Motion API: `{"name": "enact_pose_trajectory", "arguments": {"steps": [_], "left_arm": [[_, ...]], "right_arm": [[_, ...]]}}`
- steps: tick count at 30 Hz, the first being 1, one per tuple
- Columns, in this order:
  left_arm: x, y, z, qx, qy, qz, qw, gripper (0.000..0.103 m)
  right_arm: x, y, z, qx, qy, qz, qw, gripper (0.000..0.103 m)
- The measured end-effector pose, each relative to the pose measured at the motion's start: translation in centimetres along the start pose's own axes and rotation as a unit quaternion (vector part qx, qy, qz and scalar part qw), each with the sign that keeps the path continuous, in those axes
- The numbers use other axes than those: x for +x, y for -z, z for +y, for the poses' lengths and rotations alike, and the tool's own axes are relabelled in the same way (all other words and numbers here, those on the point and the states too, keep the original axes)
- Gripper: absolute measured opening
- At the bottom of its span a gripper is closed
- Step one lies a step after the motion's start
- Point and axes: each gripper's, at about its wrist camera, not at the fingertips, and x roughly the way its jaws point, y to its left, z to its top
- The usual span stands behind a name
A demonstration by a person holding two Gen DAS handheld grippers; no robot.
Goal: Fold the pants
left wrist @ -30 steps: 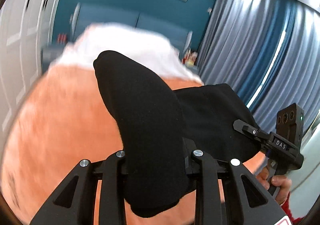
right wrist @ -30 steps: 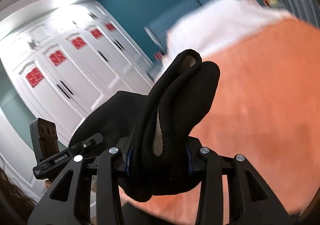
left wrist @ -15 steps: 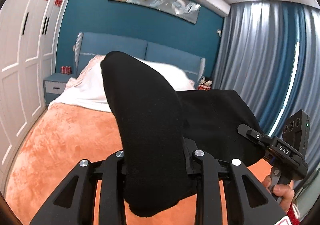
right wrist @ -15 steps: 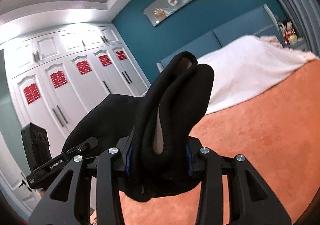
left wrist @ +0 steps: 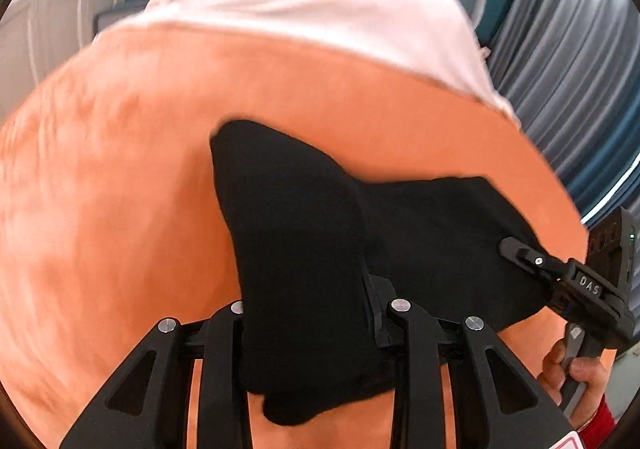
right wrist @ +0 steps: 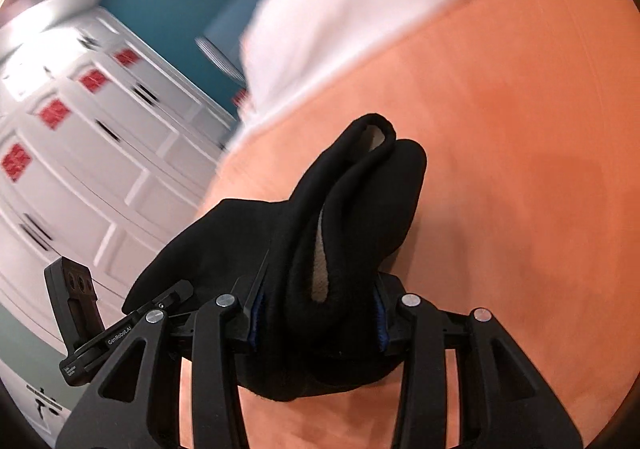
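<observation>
Both grippers, left gripper (left wrist: 308,313) and right gripper (right wrist: 316,309), jaws clenched on black pants (left wrist: 296,233), bunched between them above the orange bed (left wrist: 120,169).

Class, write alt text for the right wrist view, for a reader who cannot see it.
The right gripper is shut on a bunched fold of black pants above an orange blanket. The left gripper shows at lower left; white wardrobe doors blur behind.

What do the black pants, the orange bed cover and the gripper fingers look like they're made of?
Pants: soft, thick matte knit, apparently fleece-lined, judging by the pale fuzzy inner face at the folded edge. Orange bed cover: plush, velvety textile, with mottled nap shading, though motion blur leaves it uncertain. Gripper fingers: rigid matte black plastic or coated metal, joined with silver screws.
</observation>
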Motion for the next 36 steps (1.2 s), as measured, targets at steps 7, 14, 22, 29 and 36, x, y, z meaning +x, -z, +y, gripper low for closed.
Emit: {"name": "enact_pose_trajectory", "arguments": {"steps": [7,14,22,29,36], "left_arm": [[-2.3,2.4,-0.1,0.008,0.032,-0.004,0.9995,0.030],[-1.5,3.1,2.8,-0.057,-0.052,0.034,0.9965,0.069],[-15.5,5.9,-5.2,0.060,-0.240,0.003,0.9690,0.086],[-24.5,10.4,-11.4,0.072,-0.257,-0.032,0.9631,0.093],[-27.8,13.1,-13.9,0.078,-0.255,-0.040,0.9630,0.093]], "right_arm": [[-2.9,3.0,-1.5,0.030,-0.032,-0.008,0.999,0.039],[-3.1,3.4,-1.9,0.066,0.025,0.024,0.997,0.059],[-17.8,9.4,7.3,-0.054,0.203,-0.031,0.977,0.093],[-21.9,15.3,18.1,-0.184,0.232,-0.044,0.954,0.097],[-25.6,17.3,21.2,-0.167,0.222,-0.060,0.959,0.098]]}}
